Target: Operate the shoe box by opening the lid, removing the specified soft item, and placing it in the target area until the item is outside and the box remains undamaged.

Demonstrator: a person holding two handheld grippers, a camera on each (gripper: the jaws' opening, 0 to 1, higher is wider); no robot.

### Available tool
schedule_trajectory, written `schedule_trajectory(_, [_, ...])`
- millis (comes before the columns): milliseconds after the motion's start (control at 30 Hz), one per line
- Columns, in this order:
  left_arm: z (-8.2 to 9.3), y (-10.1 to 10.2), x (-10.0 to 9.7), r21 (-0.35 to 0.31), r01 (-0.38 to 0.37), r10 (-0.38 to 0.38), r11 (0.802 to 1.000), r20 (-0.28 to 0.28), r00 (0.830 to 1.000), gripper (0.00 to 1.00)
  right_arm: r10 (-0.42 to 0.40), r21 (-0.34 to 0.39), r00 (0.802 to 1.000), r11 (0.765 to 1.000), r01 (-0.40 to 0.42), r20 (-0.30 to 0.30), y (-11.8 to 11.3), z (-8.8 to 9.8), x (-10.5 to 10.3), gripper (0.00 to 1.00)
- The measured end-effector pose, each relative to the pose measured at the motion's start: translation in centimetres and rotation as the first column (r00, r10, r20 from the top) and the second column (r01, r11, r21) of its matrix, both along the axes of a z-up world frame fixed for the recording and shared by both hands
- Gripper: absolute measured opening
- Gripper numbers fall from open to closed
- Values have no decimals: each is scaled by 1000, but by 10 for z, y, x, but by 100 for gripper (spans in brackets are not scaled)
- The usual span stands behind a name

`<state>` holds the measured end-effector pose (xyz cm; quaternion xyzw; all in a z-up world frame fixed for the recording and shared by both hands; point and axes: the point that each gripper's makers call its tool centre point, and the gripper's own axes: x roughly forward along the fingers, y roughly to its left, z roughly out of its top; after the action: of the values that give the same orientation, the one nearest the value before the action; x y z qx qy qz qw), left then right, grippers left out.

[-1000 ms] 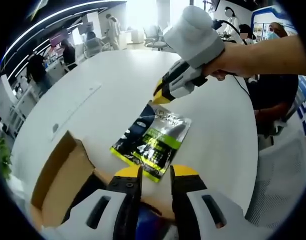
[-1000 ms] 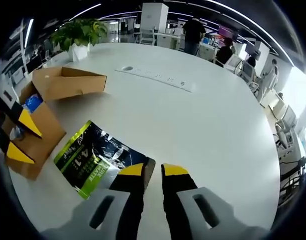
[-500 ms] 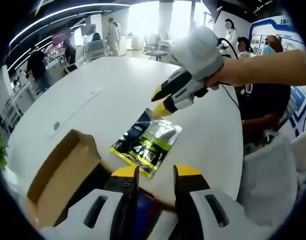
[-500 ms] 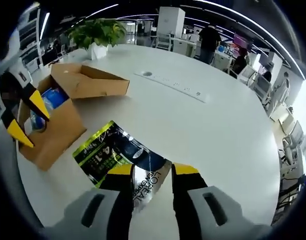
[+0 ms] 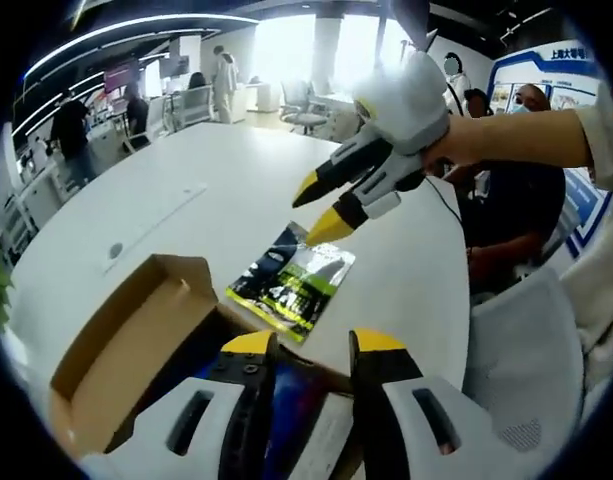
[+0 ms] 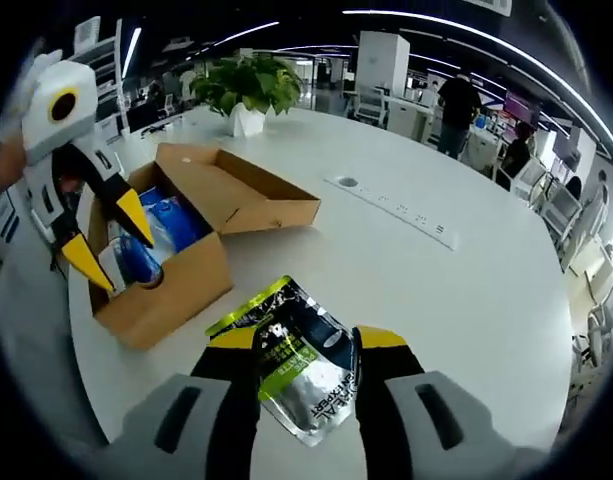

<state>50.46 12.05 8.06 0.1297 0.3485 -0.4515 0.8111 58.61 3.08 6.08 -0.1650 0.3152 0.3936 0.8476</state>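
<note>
The brown shoe box (image 6: 176, 290) stands open on the white round table, its lid (image 6: 248, 190) folded back, with blue packets (image 6: 164, 228) inside. A green, black and silver soft pouch (image 6: 298, 368) lies flat on the table beside the box. My right gripper (image 6: 306, 340) hovers open over the pouch, holding nothing. In the left gripper view the right gripper (image 5: 321, 205) hangs open above the pouch (image 5: 291, 282), held by a hand. My left gripper (image 5: 314, 345) is open over the box (image 5: 116, 330). In the right gripper view the left gripper (image 6: 98, 228) has its jaws spread above the box.
A potted plant (image 6: 248, 85) stands at the table's far side, and a socket strip (image 6: 396, 205) is set into the tabletop. A seated person (image 5: 521, 200) and a grey chair (image 5: 526, 380) are close to the table edge. Other people and desks are in the background.
The right gripper has let go of the pouch, opened wider and lifted away from it. The pouch stays flat on the table. The left gripper has drawn back over the box.
</note>
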Motion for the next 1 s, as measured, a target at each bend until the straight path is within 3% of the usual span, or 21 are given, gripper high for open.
schedule_trajectory(300, [6, 25, 6, -41, -16, 16, 999, 4, 1000, 28, 101, 40, 994, 994, -102, 42, 37, 28, -5, 34])
schedule_trajectory(467, [2, 41, 8, -20, -7, 7, 1000, 9, 1000, 28, 144, 50, 987, 988, -147, 67, 56, 39, -6, 33])
schedule_trajectory(667, [-3, 55, 6, 4, -6, 6, 1000, 7, 1000, 28, 196, 60, 978, 978, -200, 77, 80, 42, -14, 31])
schedule_trajectory(1000, [-19, 61, -4, 45, 68, -67, 997, -13, 998, 22, 313, 18, 946, 949, -316, 87, 114, 33, -33, 23])
